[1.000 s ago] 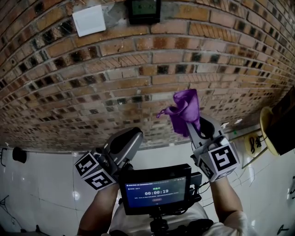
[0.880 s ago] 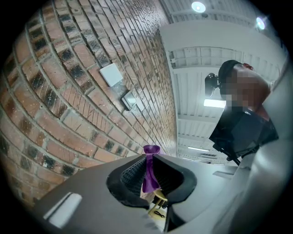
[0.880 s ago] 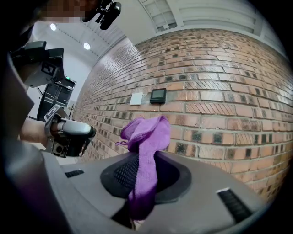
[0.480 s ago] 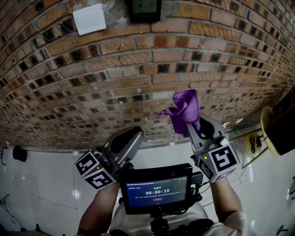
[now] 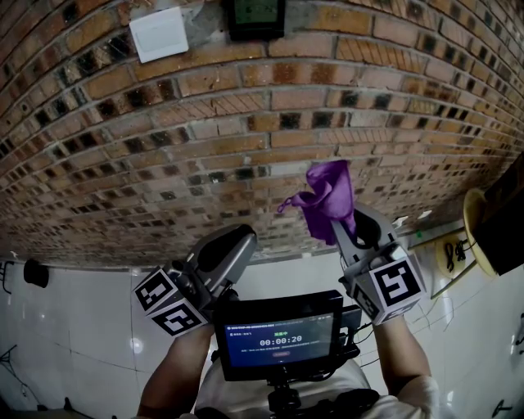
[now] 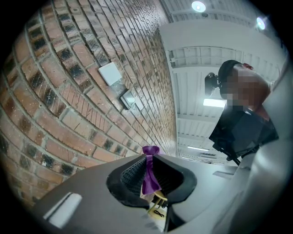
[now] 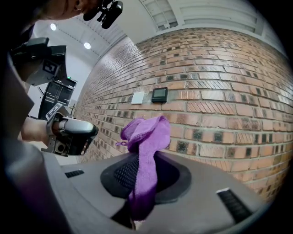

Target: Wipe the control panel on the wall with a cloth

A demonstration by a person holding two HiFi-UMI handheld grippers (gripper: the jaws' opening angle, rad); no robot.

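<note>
Two claws tilt up toward the brick wall [image 5: 246, 123] on my feed. The right claw [image 5: 358, 223] is clamped on the purple cloth [image 5: 329, 195], its bunched end sticking up, well below the dark control panel [image 5: 255, 18]. The left claw [image 5: 233, 244] sits lower, jaws drawn together, holding nothing.

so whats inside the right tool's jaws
A purple cloth, pinched between the jaws of the right tool. Its bunched top sticks out above the tips. The lower end runs down between the pads, where the tool's body covers where it ends.
</note>
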